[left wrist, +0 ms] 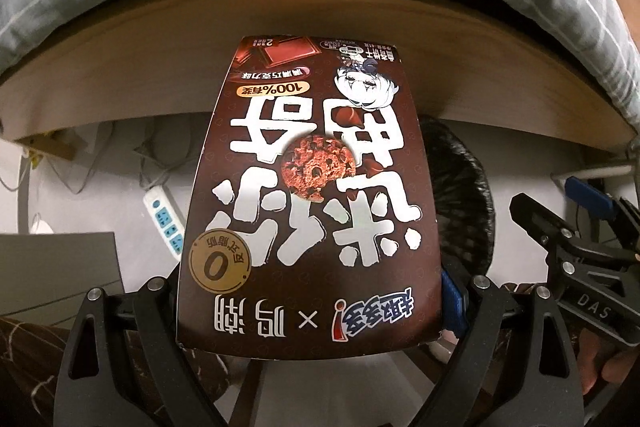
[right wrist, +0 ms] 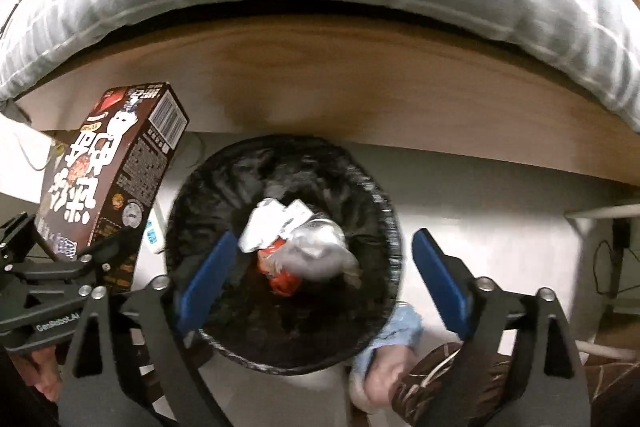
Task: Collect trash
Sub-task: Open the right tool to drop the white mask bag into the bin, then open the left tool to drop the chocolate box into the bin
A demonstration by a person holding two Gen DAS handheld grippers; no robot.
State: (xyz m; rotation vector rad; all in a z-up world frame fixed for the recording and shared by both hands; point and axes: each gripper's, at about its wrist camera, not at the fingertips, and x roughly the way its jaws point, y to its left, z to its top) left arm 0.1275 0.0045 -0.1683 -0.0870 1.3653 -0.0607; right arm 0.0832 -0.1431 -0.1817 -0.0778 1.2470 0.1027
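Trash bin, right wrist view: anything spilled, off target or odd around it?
Nothing spilled. The silver and red wrappers are over the mouth of the black-lined bin, between the open right gripper fingers. The brown cookie box is not in yet; the left gripper holds it beside the bin.

Bin [right wrist: 384, 227] mouth open below; bed frame [right wrist: 360, 87] close behind.
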